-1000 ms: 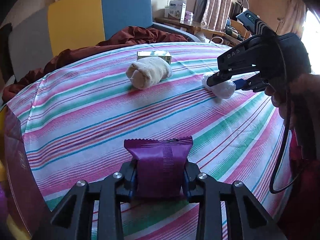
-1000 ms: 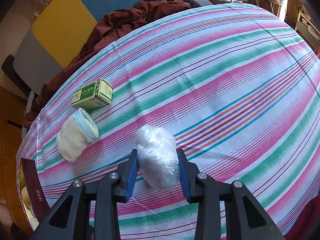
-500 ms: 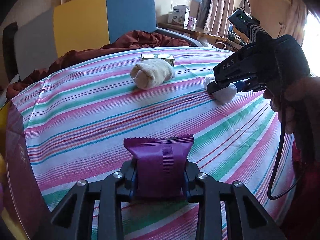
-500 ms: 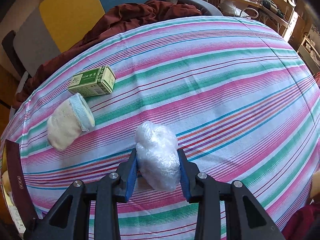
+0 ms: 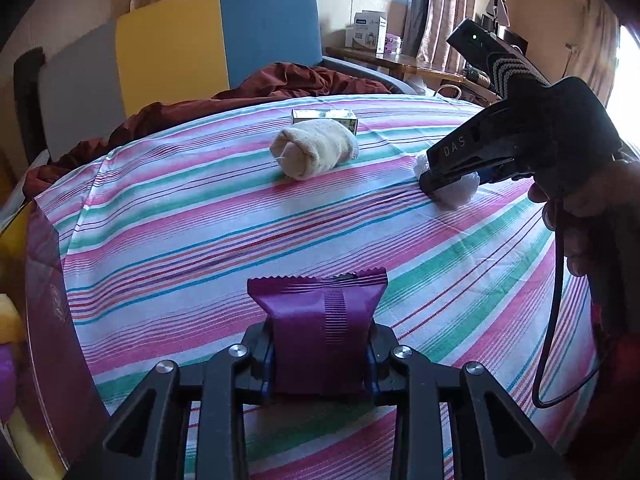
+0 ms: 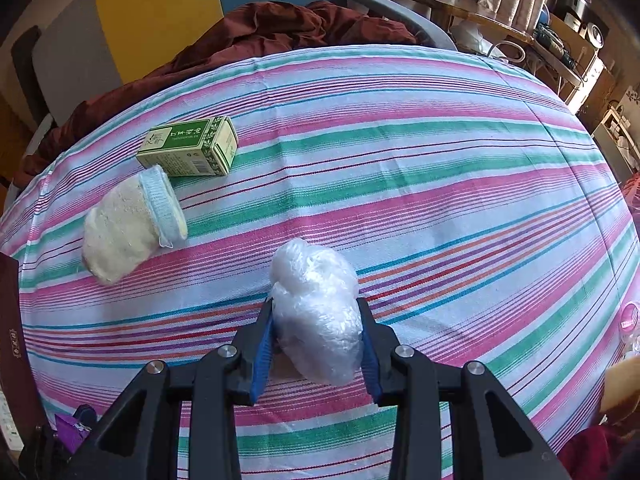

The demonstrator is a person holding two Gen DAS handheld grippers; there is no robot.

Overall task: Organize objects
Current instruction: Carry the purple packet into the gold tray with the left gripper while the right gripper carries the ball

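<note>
Striped-cloth bench [image 6: 440, 168]: left gripper [image 5: 319, 354] jaws clamp purple packet [image 5: 318, 320]; right gripper [image 6: 316, 336] jaws clamp plastic wad [image 6: 316, 312]; chair [image 5: 216, 48] at 11 o'clock.

One purple snack packet [image 5: 320, 332], one plastic-wrap wad [image 6: 316, 316], one rolled sock [image 6: 128, 224], one green box [image 6: 188, 148], two hand-held grippers.

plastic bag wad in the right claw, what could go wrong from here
The crumpled plastic bag is soft and slick, so it may squeeze out of the right claw when lifted. It sits low over the striped tablecloth, which could snag. The left claw pinches only the purple packet's lower end, so that might tip.
</note>
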